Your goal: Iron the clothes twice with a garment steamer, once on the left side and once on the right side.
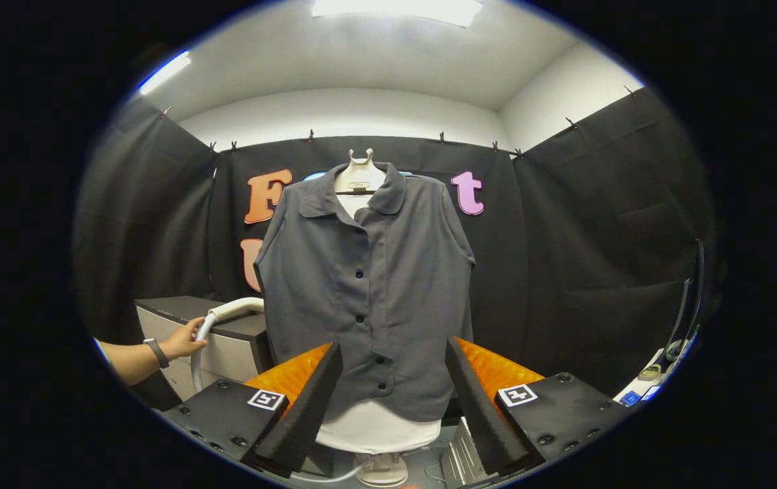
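**Fingers spread, steamer not in them**

The gripper (394, 407) is wide open, its two fingers splayed with nothing between them but the view ahead. Just beyond them the grey button-up shirt (368, 285) hangs on a pale mannequin form (360, 178), its hem sitting between the fingertips, white base (380, 468) below. Out to the left, a person's hand (185, 339) rests on a white curved handle (229, 314), likely the steamer's, beside a dark-topped cabinet (225, 339).

The risk here, as I judge it: reaching in with empty fingers could snag the loose hem or nudge the form off its stand. No containers I can make out; small clutter far right is too blurred to name.
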Tool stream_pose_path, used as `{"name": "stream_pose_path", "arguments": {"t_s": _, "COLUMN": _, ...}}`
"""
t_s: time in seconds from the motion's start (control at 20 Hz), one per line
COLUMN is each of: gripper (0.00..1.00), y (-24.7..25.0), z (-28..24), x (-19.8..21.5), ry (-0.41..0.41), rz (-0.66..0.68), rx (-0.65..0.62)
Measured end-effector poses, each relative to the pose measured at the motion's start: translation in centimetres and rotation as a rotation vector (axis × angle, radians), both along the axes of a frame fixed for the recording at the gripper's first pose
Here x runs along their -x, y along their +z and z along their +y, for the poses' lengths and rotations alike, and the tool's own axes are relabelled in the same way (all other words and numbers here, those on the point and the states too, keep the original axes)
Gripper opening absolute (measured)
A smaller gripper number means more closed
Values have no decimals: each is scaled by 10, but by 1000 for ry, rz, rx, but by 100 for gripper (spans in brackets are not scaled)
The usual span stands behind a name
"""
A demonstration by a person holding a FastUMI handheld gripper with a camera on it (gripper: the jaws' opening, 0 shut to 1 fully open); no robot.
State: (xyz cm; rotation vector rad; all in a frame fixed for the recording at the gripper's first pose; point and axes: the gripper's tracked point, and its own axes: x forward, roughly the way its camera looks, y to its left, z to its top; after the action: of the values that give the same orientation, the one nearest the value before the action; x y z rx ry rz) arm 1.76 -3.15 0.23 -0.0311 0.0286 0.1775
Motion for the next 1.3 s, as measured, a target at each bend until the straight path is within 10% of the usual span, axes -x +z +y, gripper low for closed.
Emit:
{"name": "stream_pose_path", "arguments": {"t_s": 0.75, "gripper": 98, "y": 13, "z": 48, "x": -10, "ry": 146, "rz": -13, "rx": -37}}
{"name": "stream_pose_path", "arguments": {"t_s": 1.3, "gripper": 98, "y": 48, "z": 221, "x": -57, "ry": 244, "rz": -1, "rx": -103}}
